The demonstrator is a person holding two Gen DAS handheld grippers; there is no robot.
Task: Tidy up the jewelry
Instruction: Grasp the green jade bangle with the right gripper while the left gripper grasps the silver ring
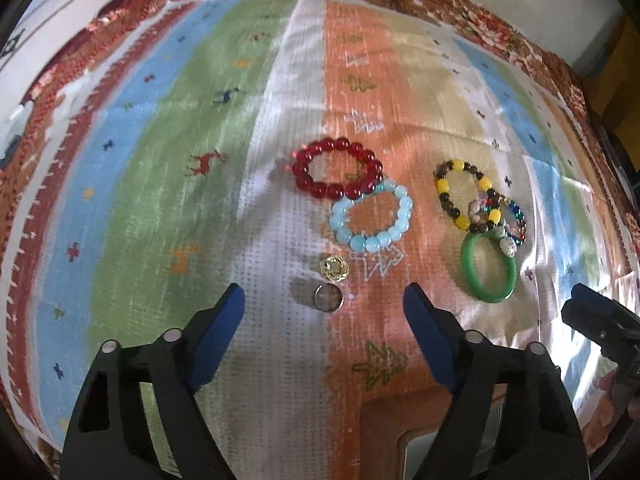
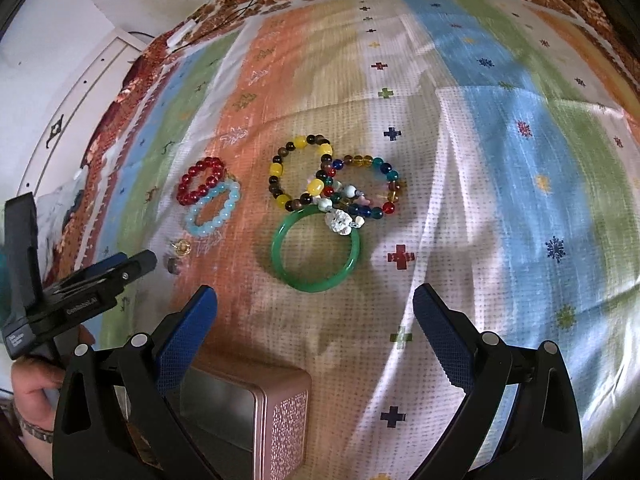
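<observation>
On the striped cloth lie a red bead bracelet [image 1: 337,168] [image 2: 200,180], a light blue bead bracelet [image 1: 370,218] [image 2: 214,210], a gold ring [image 1: 334,269] [image 2: 181,247] and a silver ring [image 1: 328,298] [image 2: 173,266]. To the right lie a yellow and brown bead bracelet [image 1: 466,194] [image 2: 300,172], a multicoloured bead bracelet [image 2: 368,186], a white charm [image 2: 338,219] and a green bangle [image 1: 488,270] [image 2: 315,250]. My left gripper [image 1: 324,308] is open just short of the silver ring. My right gripper [image 2: 314,308] is open just short of the green bangle.
A pink metal box [image 2: 244,408] [image 1: 404,432] stands open at the near edge, between the grippers. The cloth [image 1: 160,160] covers a floral bedspread [image 1: 500,28]. A white wall and panel [image 2: 60,60] lie at the far left.
</observation>
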